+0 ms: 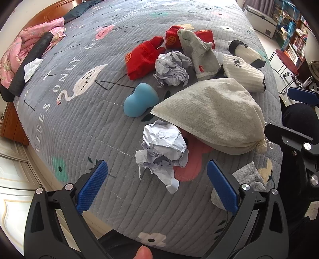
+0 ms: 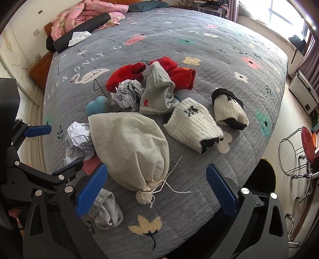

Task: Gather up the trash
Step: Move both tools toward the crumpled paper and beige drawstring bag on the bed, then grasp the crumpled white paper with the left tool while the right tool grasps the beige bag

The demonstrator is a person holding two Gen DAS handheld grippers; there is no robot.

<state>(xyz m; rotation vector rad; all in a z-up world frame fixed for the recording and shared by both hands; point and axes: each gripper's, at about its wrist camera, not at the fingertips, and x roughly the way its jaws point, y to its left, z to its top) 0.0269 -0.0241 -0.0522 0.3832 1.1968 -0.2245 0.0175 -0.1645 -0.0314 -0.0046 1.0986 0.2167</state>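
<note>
Two crumpled balls of pale paper lie on the grey quilt. The near paper ball (image 1: 162, 148) (image 2: 79, 139) sits just ahead of my left gripper (image 1: 157, 186), which is open and empty. The far paper ball (image 1: 172, 68) (image 2: 127, 95) rests between red socks (image 1: 144, 56) and a grey sock (image 1: 200, 53). A cream drawstring bag (image 1: 215, 117) (image 2: 131, 147) lies tied shut beside the near ball. My right gripper (image 2: 156, 188) hangs open over the bag's knotted end (image 2: 143, 196), holding nothing.
A blue gourd-shaped sponge (image 1: 139, 101) lies by the bag. White socks with black trim (image 2: 193, 124) and a rolled grey sock (image 2: 106, 209) are scattered near the bed's front edge. Pink bedding (image 2: 85, 16) and a black roll (image 1: 30, 63) are piled by the headboard. A red stool (image 2: 303, 143) stands right.
</note>
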